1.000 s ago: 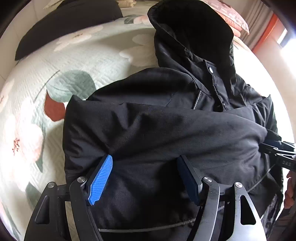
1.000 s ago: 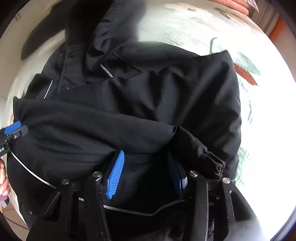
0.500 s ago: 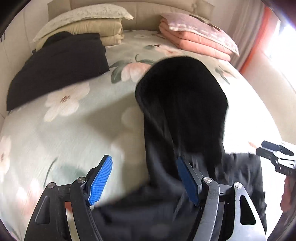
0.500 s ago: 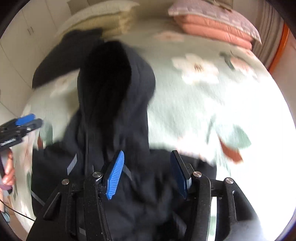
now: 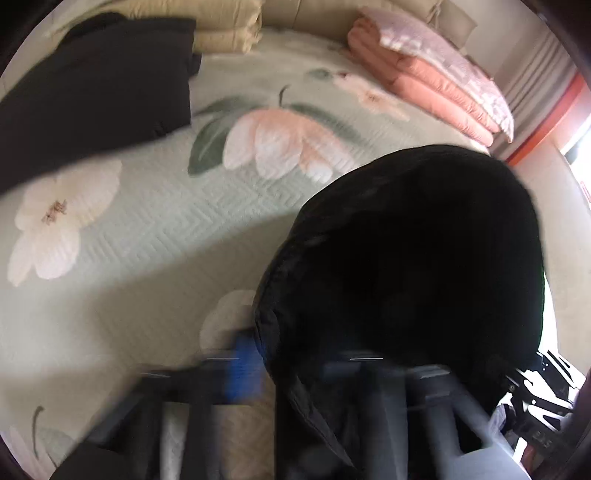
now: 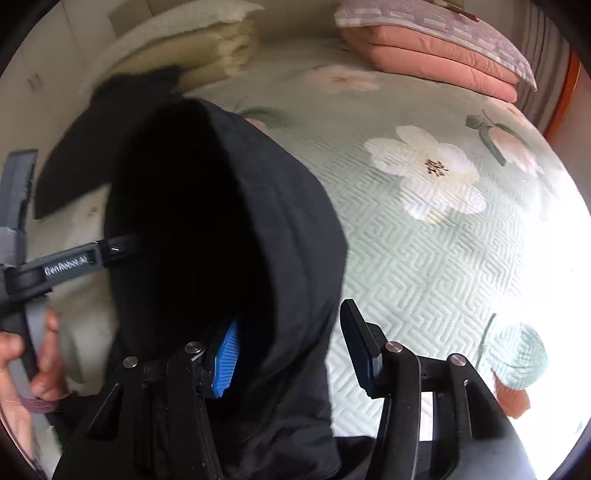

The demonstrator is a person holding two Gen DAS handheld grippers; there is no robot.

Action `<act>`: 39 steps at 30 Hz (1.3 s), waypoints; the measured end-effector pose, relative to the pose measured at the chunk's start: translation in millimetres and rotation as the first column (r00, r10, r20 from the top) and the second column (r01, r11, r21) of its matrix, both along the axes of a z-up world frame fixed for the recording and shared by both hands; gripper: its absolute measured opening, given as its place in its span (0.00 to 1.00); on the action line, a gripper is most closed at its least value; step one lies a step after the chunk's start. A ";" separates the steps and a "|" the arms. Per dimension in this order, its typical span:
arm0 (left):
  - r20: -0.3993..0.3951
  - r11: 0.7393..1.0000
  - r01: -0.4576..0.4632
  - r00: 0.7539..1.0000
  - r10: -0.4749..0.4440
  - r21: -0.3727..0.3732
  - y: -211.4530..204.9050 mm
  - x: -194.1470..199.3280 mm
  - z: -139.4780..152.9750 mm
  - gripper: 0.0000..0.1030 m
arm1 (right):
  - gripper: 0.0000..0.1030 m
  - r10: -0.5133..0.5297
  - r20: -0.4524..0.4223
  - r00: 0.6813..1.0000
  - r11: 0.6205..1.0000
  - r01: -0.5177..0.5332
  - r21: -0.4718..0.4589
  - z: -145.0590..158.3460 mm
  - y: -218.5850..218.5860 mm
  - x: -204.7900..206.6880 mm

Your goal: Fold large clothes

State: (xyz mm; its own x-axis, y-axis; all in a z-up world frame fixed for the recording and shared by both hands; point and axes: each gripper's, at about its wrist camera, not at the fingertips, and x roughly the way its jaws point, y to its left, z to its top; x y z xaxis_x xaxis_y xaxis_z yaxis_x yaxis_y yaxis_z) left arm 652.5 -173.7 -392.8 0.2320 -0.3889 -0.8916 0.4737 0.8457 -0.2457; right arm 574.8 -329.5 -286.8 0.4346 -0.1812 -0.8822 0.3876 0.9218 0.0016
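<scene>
We see the bed sharply only in the right wrist view; the left wrist view is motion-blurred. Black jacket hood lies near-left on it. Right claw spread, straddling the hood edge; left claw: cannot tell.

A pale green quilted bedspread printed with large white and pink flowers covers the bed. At its head lies a stack of folded cream bedding, and to the right of it a stack of folded salmon-pink quilts topped by a mauve patterned pillow. A dark folded garment lies just beside the cream stack. An orange-edged curtain hangs at the far right.
</scene>
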 end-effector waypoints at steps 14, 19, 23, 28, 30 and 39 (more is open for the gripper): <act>-0.248 0.977 -0.141 0.964 0.098 -0.161 107.5 -14.0 -55.9 0.11 | 0.44 0.007 -0.125 0.992 0.999 -0.011 -0.033 -60.5 -37.1 -31.4; -0.171 0.990 -0.094 0.982 0.075 -0.108 126.7 -33.6 -24.6 0.51 | 0.47 0.089 -0.108 0.990 0.995 -0.094 -0.044 -31.9 -29.1 -48.4; -0.080 0.999 -0.035 0.996 0.033 -0.021 146.6 -52.9 8.8 0.51 | 0.49 0.160 -0.063 0.985 0.985 -0.163 -0.049 10.6 -16.5 -69.7; 0.043 0.996 0.017 0.999 -0.013 -0.087 130.4 -58.4 71.8 0.51 | 0.51 0.248 0.019 0.969 0.966 -0.246 -0.075 63.2 13.4 -65.2; 0.086 0.988 0.065 0.995 -0.054 -0.137 96.8 -55.1 93.3 0.52 | 0.52 0.264 0.055 0.963 0.964 -0.262 -0.052 71.1 19.1 -44.7; -0.099 0.990 0.140 0.985 -0.143 -0.036 7.3 -24.9 3.3 0.56 | 0.53 0.257 -0.138 0.956 0.966 -0.248 0.078 -25.9 20.0 41.3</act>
